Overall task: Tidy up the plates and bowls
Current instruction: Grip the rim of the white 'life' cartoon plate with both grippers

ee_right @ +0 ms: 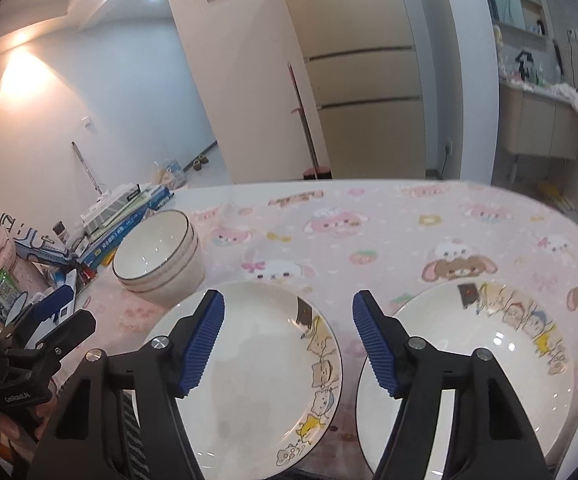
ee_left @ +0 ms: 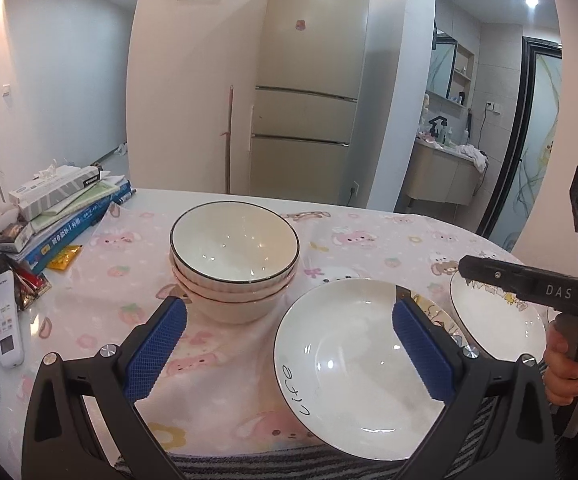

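both my grippers hang spread and empty over the table (ee_right: pixel 409 216). the left gripper (ee_left: pixel 289 336) sits above the "life" plate (ee_left: pixel 353 364), which seems to rest on another plate, with the bowl stack (ee_left: pixel 235 260) just beyond. the right gripper (ee_right: pixel 289 344) hovers between the cartoon plate (ee_right: pixel 265 368) and a second cartoon plate (ee_right: pixel 477 360) beside it.

these are glazed ceramic — stiff, heavyish, slick and chippable, i judge — so i'd pinch a rim edge, one pad above and one below, and lift gently. the cloth under them looks soft, which may help getting a finger under.

clutter — books (ee_left: pixel 69 216), a remote (ee_left: pixel 7 320) — crowds the left end, near the bowls. the two grippers work close together, so they could clash.
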`<state>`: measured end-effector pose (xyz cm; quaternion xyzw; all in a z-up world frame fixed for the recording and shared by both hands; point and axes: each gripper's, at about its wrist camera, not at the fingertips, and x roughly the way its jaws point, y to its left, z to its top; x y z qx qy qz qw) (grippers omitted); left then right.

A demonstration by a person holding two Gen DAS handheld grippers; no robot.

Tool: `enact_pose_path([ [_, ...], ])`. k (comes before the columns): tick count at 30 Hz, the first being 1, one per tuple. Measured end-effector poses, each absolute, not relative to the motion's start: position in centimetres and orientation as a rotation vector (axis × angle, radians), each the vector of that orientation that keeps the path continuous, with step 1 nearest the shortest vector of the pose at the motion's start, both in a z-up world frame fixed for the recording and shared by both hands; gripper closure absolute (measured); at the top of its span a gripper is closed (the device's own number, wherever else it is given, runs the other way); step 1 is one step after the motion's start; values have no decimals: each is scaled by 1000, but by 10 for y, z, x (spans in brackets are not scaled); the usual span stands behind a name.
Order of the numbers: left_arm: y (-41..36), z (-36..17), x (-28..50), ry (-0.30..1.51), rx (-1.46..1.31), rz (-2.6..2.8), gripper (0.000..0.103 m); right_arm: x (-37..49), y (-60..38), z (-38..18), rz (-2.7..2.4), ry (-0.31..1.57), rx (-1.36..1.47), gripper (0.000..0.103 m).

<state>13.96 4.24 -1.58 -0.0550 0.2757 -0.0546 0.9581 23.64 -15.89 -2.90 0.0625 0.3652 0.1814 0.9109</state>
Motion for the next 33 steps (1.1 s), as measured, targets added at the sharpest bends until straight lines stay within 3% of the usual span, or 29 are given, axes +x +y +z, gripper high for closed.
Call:
enact_pose_path([
  [9, 46, -37, 160, 715, -124, -41, 1, 245, -147, -51, 390, 853, 96, 45],
  [12, 54, -51, 172, 807, -198, -91, 13, 248, -138, -62, 344, 873, 51, 53],
  [17, 53, -57, 172, 828, -206, -118, 25, 257, -142, -73, 280, 903, 28, 65],
  [18, 50, -59, 173, 842, -192, -121, 32, 259, -143, -75, 278, 909, 31, 65],
  [21, 43, -68, 180, 904, -173, -132, 65, 261, -143, -79, 273, 927, 22, 70],
  [24, 44, -78, 187, 959, -200, -165, 79, 265, -143, -84, 265, 935, 4, 74],
  [28, 47, -82, 188, 978, -227, -168, 86, 273, -150, -94, 294, 974, 83, 75],
  [33, 44, -92, 195, 1052, -238, -220, 82, 276, -153, -97, 338, 983, 104, 75],
])
